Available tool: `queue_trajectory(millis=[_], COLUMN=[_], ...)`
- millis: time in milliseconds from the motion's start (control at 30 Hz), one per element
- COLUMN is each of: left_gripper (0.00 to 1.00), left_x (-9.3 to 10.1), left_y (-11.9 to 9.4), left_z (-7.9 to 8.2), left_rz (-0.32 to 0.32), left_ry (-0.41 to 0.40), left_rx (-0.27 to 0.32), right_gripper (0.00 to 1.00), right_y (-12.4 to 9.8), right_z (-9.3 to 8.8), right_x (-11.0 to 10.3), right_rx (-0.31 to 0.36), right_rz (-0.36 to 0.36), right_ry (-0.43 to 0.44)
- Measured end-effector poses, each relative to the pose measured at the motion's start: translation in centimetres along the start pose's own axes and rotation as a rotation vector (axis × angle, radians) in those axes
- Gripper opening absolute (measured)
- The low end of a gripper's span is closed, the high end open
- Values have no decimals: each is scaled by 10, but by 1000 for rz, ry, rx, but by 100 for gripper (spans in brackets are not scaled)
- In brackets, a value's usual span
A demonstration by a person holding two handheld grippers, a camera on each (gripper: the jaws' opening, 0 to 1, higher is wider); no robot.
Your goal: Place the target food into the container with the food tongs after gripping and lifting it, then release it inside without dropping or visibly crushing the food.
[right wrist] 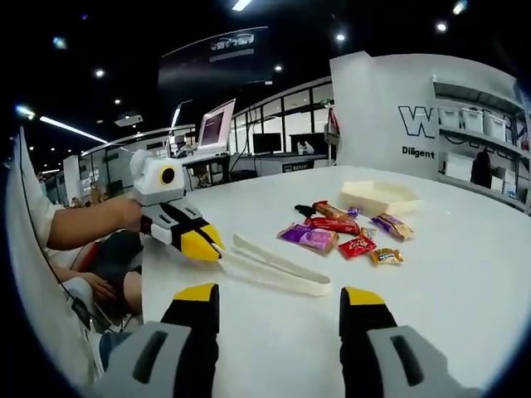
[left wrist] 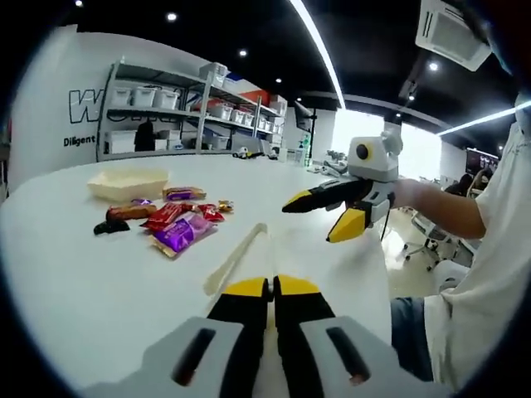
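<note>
In the left gripper view, a metal shelf rack point(left wrist: 187, 108) with bins stands in the upper left against a wall. Below it, on the white table point(left wrist: 83, 282), lies a shallow cream container point(left wrist: 129, 182), left of centre. Just right of and below it sits a loose cluster of wrapped snacks: a brown bar point(left wrist: 130, 212), a dark piece point(left wrist: 110, 226), a red packet point(left wrist: 166, 215) and a purple packet point(left wrist: 182, 233). Right of these, the pale food tongs point(left wrist: 236, 257) lie flat on the table, running from centre down towards the bottom. The left gripper point(left wrist: 271, 288) rises from bottom centre with its yellow-tipped jaws pressed together, holding nothing, just below the tongs' near end. Right of centre the right gripper point(left wrist: 323, 215) hangs above the table, jaws spread, held by a person's hand point(left wrist: 406, 195).

In the right gripper view, the left gripper point(right wrist: 203, 240) appears at left of centre, its yellow tip close to the tongs' point(right wrist: 278, 265) end; whether they touch cannot be told. The tongs stretch rightwards across the middle. Further right lie the snacks, the purple packet point(right wrist: 309, 237) nearest, and the container point(right wrist: 377, 197) in the upper right. The right gripper point(right wrist: 282, 303) stands at the bottom with jaws wide apart, empty.
</note>
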State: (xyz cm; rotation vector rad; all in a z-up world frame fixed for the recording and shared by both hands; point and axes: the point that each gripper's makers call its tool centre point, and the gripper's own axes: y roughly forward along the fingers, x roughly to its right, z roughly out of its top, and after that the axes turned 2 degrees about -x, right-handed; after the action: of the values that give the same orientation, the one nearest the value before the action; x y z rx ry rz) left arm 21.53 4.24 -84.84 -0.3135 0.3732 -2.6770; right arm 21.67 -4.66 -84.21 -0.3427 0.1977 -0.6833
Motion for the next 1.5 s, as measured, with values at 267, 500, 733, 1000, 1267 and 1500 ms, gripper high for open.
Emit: queue_trajectory(millis=[267, 500, 733, 1000, 1267, 1500], left_gripper=[1, 2, 3, 5, 6, 3], left_x=[-1, -4, -5, -7, -6, -6], left_y=[-2, 0, 1, 4, 14, 14], left_z=[-2, -9, -11, -12, -10, -13], left_rz=[1, 16, 20, 34, 32, 28], left_ry=[-24, 42, 43, 34, 38, 40], left_rx=[7, -24, -39, -57, -72, -83], right_gripper=[53, 52, 53, 54, 53, 52], right_y=[1, 1, -1, -3, -6, -8], right_z=[-5, -4, 0, -4, -7, -7], right_x=[-1, -3, -4, -1, 0, 0], right_rx=[-13, -5, 10, 8, 1, -2], right_rz=[5, 10, 13, 13, 7, 7], right_ry=[7, 18, 29, 32, 29, 27])
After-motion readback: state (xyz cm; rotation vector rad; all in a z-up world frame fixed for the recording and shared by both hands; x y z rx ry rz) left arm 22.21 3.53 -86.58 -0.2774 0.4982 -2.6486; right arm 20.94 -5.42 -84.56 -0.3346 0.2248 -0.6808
